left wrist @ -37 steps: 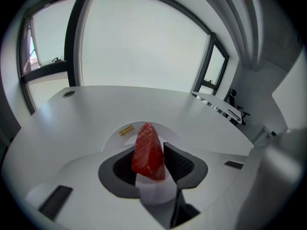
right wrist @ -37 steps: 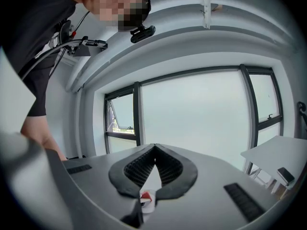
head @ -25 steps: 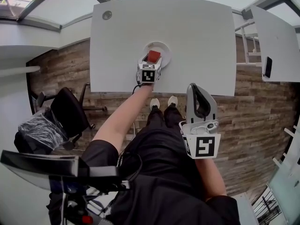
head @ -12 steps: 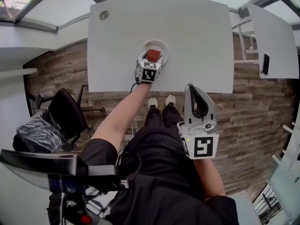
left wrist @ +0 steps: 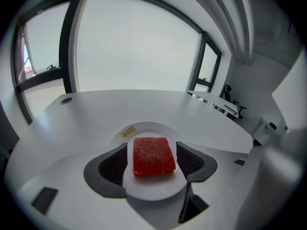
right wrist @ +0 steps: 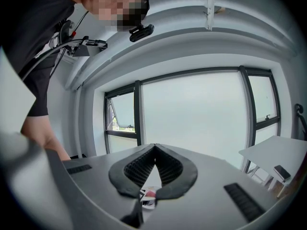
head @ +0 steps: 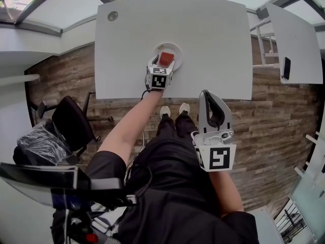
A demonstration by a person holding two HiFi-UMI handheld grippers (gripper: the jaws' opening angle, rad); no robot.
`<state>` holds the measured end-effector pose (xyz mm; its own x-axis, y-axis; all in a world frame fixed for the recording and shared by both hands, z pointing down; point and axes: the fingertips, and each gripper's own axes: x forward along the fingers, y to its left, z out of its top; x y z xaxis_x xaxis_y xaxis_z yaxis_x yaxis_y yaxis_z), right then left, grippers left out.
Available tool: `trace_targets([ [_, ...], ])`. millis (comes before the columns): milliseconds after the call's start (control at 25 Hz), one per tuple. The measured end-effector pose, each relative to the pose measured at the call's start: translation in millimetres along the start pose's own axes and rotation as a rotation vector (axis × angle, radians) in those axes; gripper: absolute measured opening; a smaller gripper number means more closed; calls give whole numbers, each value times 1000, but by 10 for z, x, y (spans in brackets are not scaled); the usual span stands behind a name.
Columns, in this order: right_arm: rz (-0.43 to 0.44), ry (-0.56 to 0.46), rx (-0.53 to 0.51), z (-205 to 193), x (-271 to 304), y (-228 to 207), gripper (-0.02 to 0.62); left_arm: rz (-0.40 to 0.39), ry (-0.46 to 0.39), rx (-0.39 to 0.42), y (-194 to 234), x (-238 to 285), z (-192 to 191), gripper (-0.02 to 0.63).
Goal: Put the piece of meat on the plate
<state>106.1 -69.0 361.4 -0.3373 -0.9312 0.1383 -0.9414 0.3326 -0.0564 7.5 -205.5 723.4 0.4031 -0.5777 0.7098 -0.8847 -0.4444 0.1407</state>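
Red meat (left wrist: 153, 155) lies flat in the middle of the white plate (left wrist: 152, 188), which stands on the table (left wrist: 96, 111). We see the left tongs (left wrist: 153, 164) spread apart with the meat between the pads (left wrist: 114, 164). A thin strip of plate shows on either side of the meat, so neither pad presses on it. These tongs have just been opening. The pads cover both sides of the plate. A yellow label (left wrist: 127, 131) sits on the far rim, its print too small for us to read.

In the head view the left tongs (head: 163, 62) and their cube (head: 157, 80) hide the lower left part of the plate (head: 176, 50) and the near edge of the meat (head: 166, 58). The plate stands close to the table's (head: 213, 39) lower edge. The right tongs (head: 209, 96) hang right of centre, below that edge and off the table. In their own view the right tongs (right wrist: 154, 147) are closed, tips together, with nothing held. Through the gap under their pads a scrap of red and white shows, too small for us to name.

Against the frame a second ago, the meat is on the plate as before. The right tongs keep their place. The whole scene sits a touch further left in the frame.
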Motion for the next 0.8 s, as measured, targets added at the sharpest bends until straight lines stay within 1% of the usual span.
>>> trace_targets([
  [240,14,-3,6,-25,36,43,5,-12,-50,-14,-37,-69,147,302],
  [400,29,-16,5,35,-22,208,5,-2,-97,-26,47,-332,188,302],
  [640,32,-22,7,40,-104,205,5,-30,-100,-49,13,-495,120,302],
  [800,51,-24,11,59,-122,272,5,-22,-124,-38,54,-702,155,301],
])
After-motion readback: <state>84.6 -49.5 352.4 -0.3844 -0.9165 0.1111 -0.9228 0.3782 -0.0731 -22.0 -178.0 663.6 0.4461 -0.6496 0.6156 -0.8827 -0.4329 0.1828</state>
